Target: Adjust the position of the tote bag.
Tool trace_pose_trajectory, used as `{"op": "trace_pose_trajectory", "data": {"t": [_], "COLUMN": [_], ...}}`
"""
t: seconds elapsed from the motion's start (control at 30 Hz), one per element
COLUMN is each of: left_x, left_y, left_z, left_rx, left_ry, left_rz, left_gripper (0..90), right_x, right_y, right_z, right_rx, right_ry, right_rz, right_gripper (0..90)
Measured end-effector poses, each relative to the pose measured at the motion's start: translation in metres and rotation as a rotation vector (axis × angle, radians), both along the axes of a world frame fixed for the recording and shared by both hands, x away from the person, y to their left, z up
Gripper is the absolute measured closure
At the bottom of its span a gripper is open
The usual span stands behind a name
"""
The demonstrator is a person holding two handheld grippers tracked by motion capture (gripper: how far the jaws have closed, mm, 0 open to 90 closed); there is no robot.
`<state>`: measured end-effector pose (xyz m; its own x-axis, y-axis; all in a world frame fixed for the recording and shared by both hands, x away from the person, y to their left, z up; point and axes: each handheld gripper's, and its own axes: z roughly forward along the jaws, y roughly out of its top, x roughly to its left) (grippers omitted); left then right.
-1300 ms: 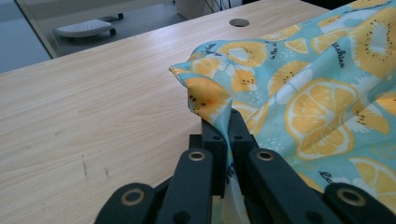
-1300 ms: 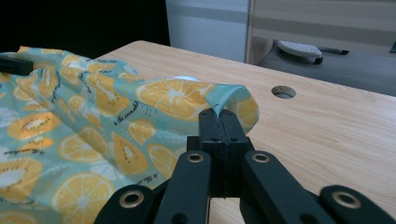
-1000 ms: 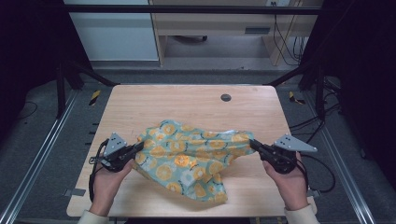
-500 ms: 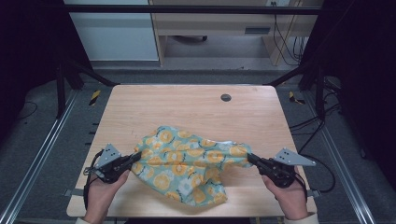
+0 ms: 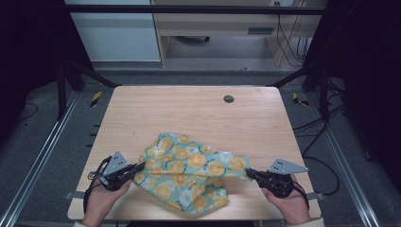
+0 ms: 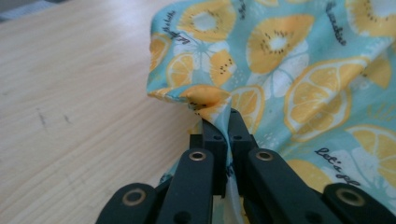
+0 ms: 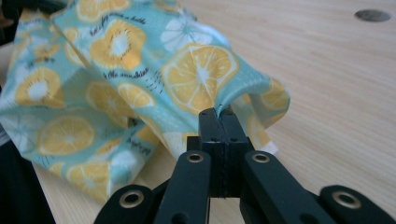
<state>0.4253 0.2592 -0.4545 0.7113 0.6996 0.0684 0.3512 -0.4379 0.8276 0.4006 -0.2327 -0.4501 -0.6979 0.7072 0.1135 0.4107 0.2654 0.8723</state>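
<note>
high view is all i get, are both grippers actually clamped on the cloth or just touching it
Observer: The left gripper has its jaws shut on a bunched edge of the cloth.
Operator: and the right
Observer: The right gripper is shut too, pinching a fold of fabric between its tips.
Operator: anything printed on it besides fruit
Observer: Yes, small black script between the lemon slices, partly readable as "Let's go".

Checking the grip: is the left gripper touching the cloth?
Touching. The left gripper view shows the left gripper pinching the cloth.
</note>
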Motion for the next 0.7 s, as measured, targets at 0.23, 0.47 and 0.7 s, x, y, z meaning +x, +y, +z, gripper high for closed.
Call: {"op": "trace_pose_trajectory", "data": {"t": [0.23,0.47,0.7], "left_x": [0.004,0.008,0.014], "left_y": [-0.01,-0.019,-0.021], "left_z": [-0.009,-0.016,-0.02], "left_rx": [0.107,0.155,0.147], "left_ry": [0.019,0.037,0.053], "left_rz": [-0.046,-0.058,-0.036], "left_gripper": [90.0,90.0,90.0], "right_x": [0.005,0.008,0.013], "right_y": [0.005,0.013,0.016], "right_z": [-0.009,-0.014,-0.019], "right_rx": [-0.067,-0.163,-0.206], "right_ry": [0.043,0.061,0.085], "right_rz": [0.032,0.054,0.046], "right_gripper": [90.0,90.0,90.0]}}
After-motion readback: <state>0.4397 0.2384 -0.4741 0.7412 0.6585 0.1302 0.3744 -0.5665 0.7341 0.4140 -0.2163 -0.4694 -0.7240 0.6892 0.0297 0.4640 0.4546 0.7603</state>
